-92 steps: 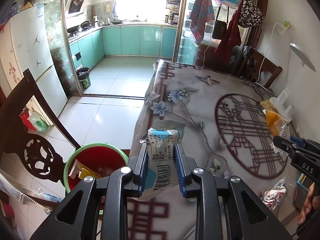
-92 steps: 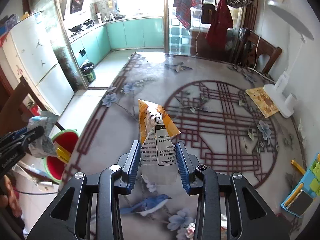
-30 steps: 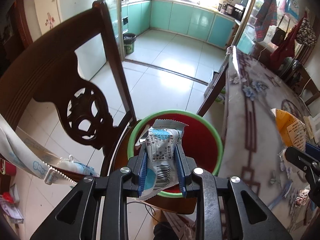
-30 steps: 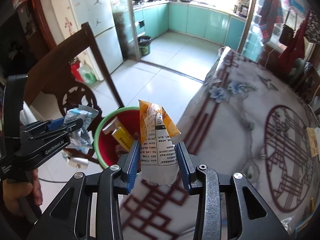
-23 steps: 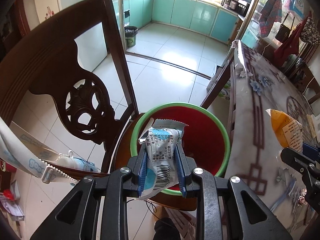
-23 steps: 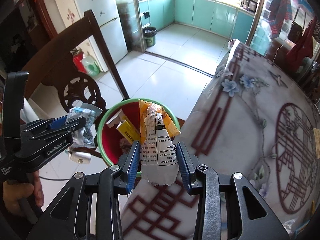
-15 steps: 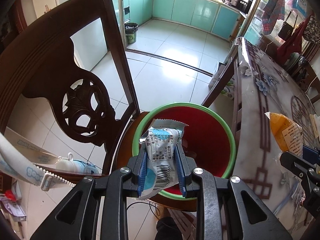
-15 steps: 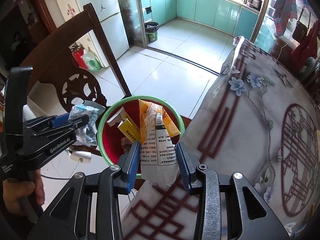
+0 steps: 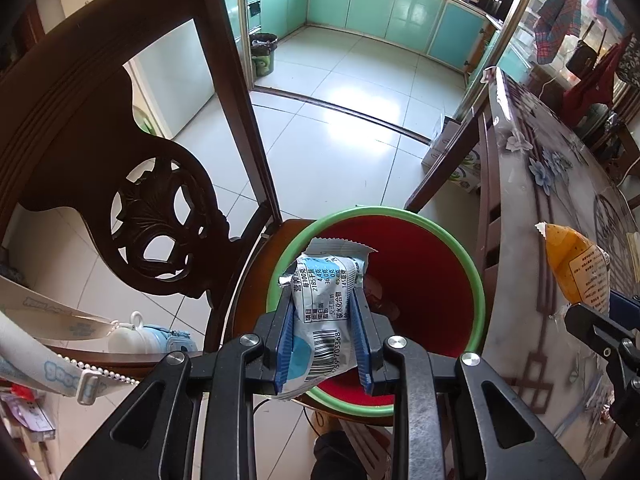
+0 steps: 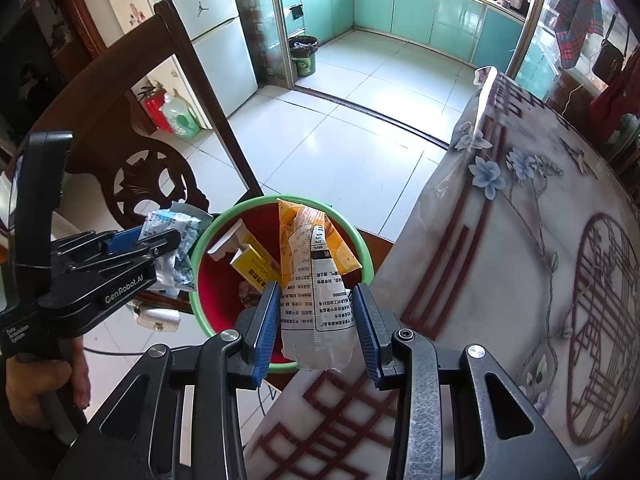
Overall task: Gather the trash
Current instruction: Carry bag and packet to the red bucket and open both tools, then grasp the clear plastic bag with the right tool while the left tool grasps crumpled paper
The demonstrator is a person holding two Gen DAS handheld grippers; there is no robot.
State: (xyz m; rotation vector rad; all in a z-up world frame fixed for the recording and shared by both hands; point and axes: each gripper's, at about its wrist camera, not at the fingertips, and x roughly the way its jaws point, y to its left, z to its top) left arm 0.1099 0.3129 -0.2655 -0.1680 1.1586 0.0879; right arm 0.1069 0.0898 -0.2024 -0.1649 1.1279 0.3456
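My left gripper is shut on a silver and blue snack wrapper, held over the near left rim of a red bin with a green rim. My right gripper is shut on an orange and clear snack bag above the same bin. The bin stands on a wooden chair seat and holds a yellow box and other scraps. In the right wrist view the left gripper with its wrapper sits just left of the bin. The orange bag shows at the right of the left wrist view.
A dark carved chair back rises left of the bin. The table with a flowered cloth lies right of it. A small bottle and a strap lie at lower left. Tiled floor leads toward a teal kitchen.
Both grippers have come down and closer to the bin, which looks larger and nearer. Each still holds its wrapper as before.
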